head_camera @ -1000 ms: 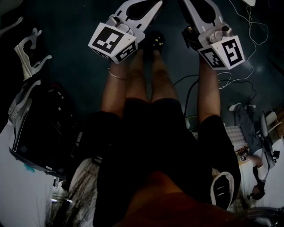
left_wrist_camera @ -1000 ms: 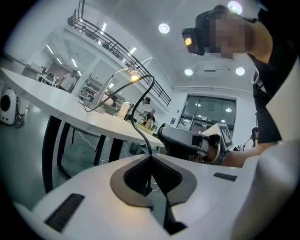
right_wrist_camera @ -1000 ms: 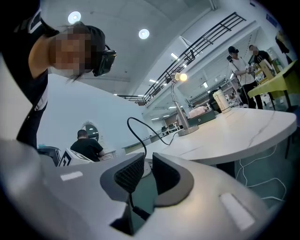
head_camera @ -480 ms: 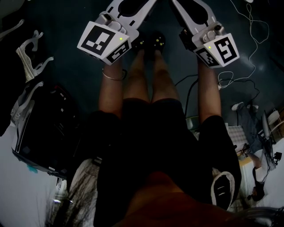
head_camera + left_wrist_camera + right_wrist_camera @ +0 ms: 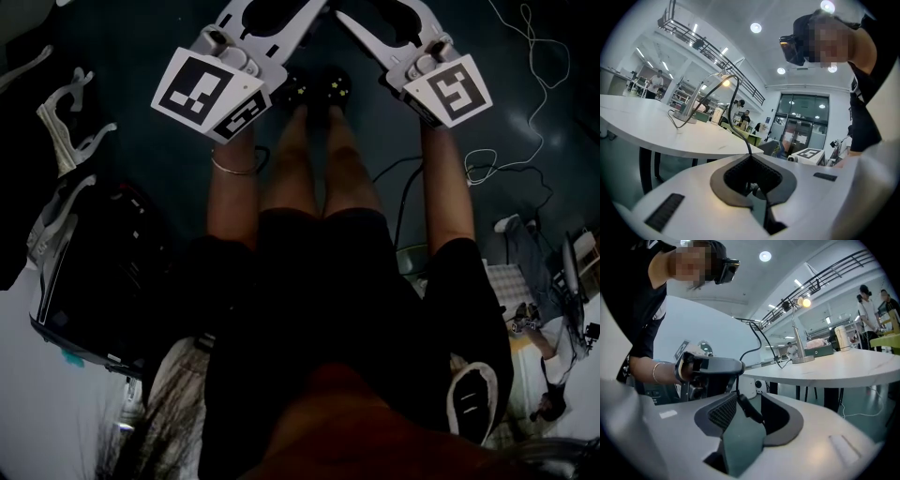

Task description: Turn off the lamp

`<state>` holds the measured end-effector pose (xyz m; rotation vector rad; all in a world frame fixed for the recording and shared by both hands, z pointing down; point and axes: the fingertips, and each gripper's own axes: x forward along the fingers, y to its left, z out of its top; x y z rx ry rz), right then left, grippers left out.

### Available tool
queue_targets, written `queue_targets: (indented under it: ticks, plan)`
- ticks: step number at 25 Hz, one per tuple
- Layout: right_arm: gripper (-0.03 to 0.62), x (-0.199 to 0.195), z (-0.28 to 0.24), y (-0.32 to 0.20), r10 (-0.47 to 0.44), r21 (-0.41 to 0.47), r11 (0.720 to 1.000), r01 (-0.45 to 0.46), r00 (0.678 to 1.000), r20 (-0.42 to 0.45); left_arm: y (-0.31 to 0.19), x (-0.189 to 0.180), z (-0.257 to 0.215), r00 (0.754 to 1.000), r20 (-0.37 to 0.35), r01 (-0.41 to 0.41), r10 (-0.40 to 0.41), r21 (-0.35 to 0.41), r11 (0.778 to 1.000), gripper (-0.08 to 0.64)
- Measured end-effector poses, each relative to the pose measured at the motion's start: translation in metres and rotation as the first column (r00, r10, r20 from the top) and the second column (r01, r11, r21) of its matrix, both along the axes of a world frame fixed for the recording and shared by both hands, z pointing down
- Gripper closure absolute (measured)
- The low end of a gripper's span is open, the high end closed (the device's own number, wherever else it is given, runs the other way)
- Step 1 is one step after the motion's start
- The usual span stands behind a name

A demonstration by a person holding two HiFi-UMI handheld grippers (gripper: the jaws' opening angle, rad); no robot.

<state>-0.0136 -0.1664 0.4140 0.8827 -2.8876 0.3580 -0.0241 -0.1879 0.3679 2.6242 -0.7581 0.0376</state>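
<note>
Right gripper view (not head): lit lamp (image 5: 803, 301), left tongs (image 5: 740, 365) pinching cord (image 5: 757, 341), right tongs (image 5: 749, 395) parting round it.

No words or numbers can be read. The left cube (image 5: 208, 96) and right cube (image 5: 448, 90) carry only black-and-white square patterns; sheets on the glass doors (image 5: 801, 136) are too blurred.

Lit gooseneck lamp (image 5: 795, 333) upright on white table (image 5: 843, 367)
</note>
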Motion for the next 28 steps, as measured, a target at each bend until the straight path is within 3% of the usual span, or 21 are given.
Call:
queue_targets:
  ticks: [17, 28]
  plan:
    - [0.431, -0.013, 0.029, -0.003, -0.151, 0.063, 0.984, 0.167, 0.967, -0.205, 0.005, 0.000, -0.011, 1.000, -0.006, -0.031, 0.031, 0.011, 0.999, 0.552]
    - [0.442, -0.015, 0.035, -0.003, -0.189, 0.067, 0.976, 0.208, 0.957, -0.222, 0.005, 0.001, -0.013, 0.999, -0.017, -0.035, 0.035, 0.010, 0.999, 0.551]
